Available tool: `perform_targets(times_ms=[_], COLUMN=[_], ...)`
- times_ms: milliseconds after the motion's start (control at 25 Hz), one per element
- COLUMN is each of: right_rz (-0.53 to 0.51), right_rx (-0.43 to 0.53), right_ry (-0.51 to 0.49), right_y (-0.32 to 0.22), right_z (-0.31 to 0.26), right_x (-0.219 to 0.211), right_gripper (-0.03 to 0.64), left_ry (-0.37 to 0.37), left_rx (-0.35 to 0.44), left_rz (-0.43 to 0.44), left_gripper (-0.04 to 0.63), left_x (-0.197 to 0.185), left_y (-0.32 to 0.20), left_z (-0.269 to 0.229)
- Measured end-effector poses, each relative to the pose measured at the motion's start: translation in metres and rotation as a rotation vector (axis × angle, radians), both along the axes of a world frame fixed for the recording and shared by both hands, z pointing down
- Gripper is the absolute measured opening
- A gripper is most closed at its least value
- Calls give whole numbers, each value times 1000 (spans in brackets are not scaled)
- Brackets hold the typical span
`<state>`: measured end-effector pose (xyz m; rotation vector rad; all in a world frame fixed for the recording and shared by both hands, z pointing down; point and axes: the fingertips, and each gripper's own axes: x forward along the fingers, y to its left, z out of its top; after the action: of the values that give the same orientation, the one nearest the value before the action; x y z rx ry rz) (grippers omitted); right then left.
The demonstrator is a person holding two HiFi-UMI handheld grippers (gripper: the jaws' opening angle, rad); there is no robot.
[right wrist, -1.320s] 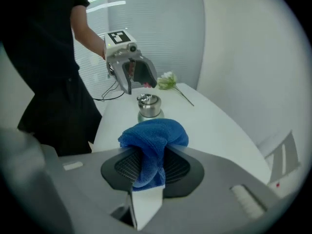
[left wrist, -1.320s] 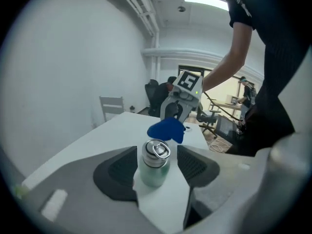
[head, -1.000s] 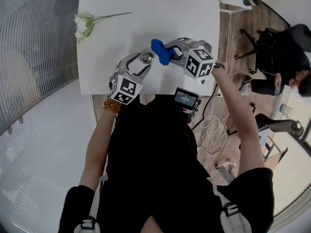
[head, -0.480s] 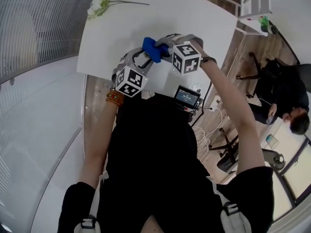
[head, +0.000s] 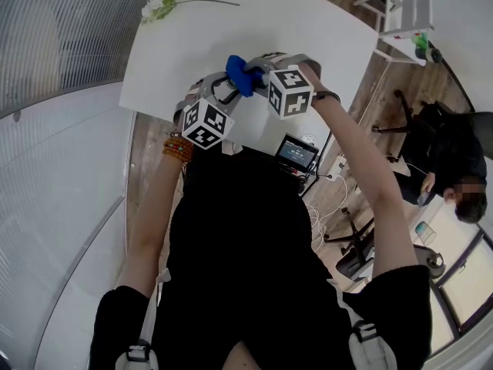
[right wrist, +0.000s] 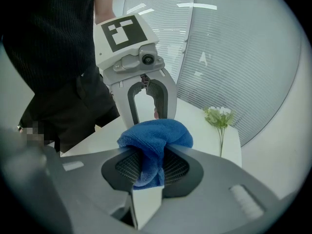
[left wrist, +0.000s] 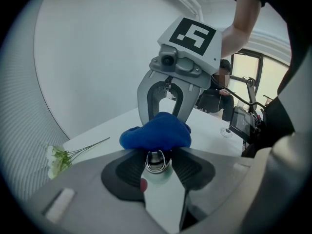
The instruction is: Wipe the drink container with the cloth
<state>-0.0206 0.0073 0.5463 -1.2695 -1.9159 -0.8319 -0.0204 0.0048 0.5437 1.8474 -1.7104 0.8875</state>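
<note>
Cloth (head: 240, 74) now atop container (left wrist: 163, 199), left claw (left wrist: 157, 165) clamps container, right claw (right wrist: 152, 167) pinches cloth

Office-like room: white table (head: 308, 29), ribbed glass partition (head: 62, 45), wood floor (head: 368, 91), seated person (head: 454, 168) nearby

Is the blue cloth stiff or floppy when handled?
The cloth looks floppy: it bunches and droops in the right gripper. Probably light: a small, thin wad. Its looped pile likely grips the bottle rather than slipping.
</note>
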Motion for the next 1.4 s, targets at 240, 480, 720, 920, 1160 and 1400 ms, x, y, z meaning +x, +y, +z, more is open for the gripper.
perform_targets(times_ms=[240, 480, 720, 920, 1160, 1400], right_rz=[25, 26, 33, 44, 54, 81], right_rx=[-18, -15, -26, -22, -47, -55], right_ry=[-20, -19, -26, -39, -33, -24], right_y=[-3, -2, -3, -6, -9, -14], right_z=[0, 0, 0, 0, 1, 8], right_x=[2, 0, -1, 1, 0, 1], right_gripper=[112, 112, 112, 112, 112, 113], left_ry=[0, 1, 1, 2, 15, 12], left_rx=[-6, -29, -34, -37, -30, -33], left_rz=[4, 7, -7, -6, -24, -23], left_gripper=[184, 184, 184, 184, 184, 184], left_x=[1, 0, -2, -1, -2, -3], left_y=[-3, -1, -2, -3, -3, -2], left_z=[0, 0, 1, 1, 0, 1])
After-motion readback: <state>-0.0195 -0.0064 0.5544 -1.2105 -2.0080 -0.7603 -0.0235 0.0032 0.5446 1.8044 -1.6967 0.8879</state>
